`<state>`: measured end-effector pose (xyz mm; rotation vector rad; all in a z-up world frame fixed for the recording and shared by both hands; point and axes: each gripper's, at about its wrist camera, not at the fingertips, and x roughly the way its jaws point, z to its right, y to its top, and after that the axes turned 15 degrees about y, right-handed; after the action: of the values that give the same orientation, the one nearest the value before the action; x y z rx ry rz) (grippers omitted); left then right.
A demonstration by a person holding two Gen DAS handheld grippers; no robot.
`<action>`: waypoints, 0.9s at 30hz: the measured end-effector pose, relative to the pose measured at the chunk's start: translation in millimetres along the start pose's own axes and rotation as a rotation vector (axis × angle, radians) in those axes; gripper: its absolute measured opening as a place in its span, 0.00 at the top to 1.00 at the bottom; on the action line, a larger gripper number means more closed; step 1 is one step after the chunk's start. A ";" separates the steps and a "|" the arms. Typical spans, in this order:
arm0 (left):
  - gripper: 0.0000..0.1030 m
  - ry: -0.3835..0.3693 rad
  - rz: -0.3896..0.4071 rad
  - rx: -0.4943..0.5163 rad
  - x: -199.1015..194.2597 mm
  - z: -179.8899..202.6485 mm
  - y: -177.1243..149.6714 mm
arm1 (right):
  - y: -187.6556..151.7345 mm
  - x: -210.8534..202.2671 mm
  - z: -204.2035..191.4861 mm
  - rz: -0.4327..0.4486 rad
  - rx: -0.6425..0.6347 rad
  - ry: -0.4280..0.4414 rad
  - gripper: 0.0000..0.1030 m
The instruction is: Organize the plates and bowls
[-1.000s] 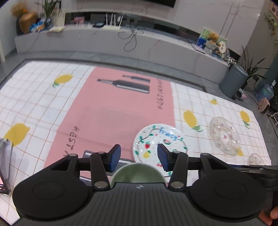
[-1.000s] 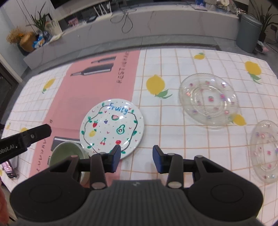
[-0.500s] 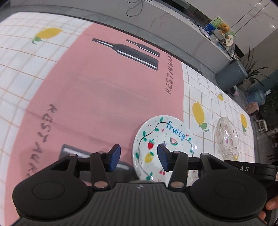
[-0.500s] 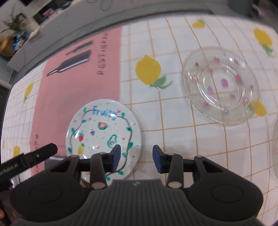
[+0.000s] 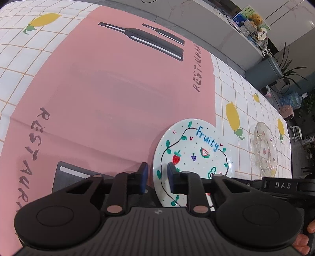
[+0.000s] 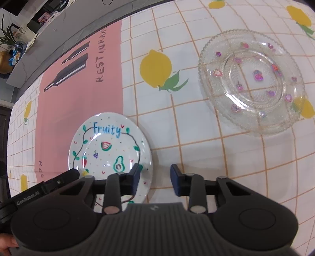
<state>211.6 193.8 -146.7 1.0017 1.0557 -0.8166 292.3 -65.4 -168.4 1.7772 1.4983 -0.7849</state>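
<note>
Showing only rightward: the glass plate (image 6: 252, 82) whole, avocado too.

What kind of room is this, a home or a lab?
Probably a home living or dining room: a printed tablecloth with plates on it, a long low cabinet holding knick-knacks, and a potted plant beside a bin.

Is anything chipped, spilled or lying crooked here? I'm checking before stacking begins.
Nothing stands out. The Fruity plate and the clear glass plate both lie flat and apart on the tablecloth, with no visible chips or spills.
</note>
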 end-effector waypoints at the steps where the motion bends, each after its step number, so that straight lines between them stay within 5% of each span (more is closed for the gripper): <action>1: 0.79 -0.005 -0.004 0.002 0.6 1.1 1.0 | -0.4 0.6 0.6 -0.005 0.005 0.008 0.78; 7: 0.85 0.000 -0.018 -0.008 2.0 2.8 2.8 | -3.5 4.2 1.8 -0.012 0.019 0.043 0.88; 27: 0.85 0.039 0.035 0.014 -11.8 15.1 5.1 | -5.0 -12.6 4.0 0.029 0.013 0.084 0.90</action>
<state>217.3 182.3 -131.6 1.0490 1.0645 -0.7796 285.3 -75.4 -161.3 1.8571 1.5213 -0.7152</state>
